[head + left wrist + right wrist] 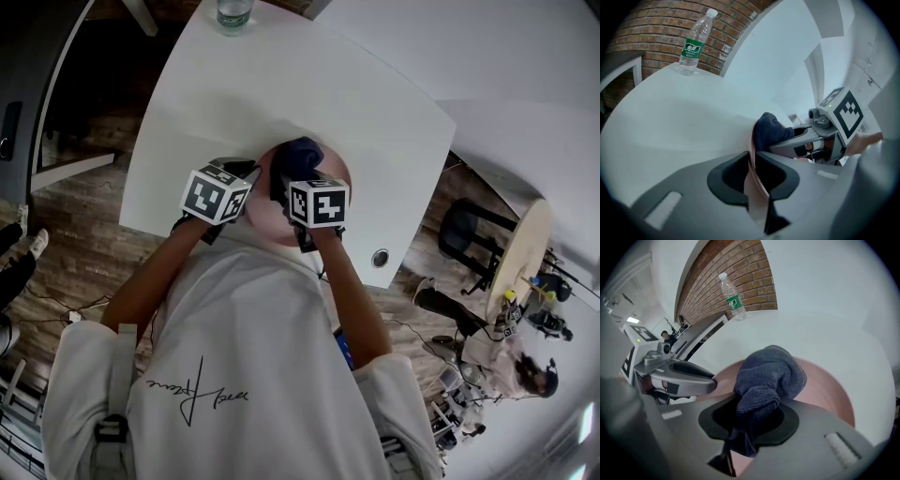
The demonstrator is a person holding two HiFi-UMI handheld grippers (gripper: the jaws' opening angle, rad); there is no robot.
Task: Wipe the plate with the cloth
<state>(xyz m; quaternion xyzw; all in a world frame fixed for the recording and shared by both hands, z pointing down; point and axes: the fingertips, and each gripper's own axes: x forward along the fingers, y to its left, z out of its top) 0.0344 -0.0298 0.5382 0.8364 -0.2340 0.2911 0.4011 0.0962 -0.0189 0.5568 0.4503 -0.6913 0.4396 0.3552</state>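
We find worktop open on far side of plate and to its right: wide room for gripper to pass. Sole obstacle there is bottle, upright at far edge, well apart. Near edge is tight: our left gripper clamps plate rim, our right gripper just beside it grips cloth bunched on plate. We see only narrow gap between them.

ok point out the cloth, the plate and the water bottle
cloth [771, 371]: right gripper view, on its bunched upper fold
plate [825, 390]: right gripper view, on the bare pink surface right of the cloth
water bottle [692, 48]: left gripper view, on its green label
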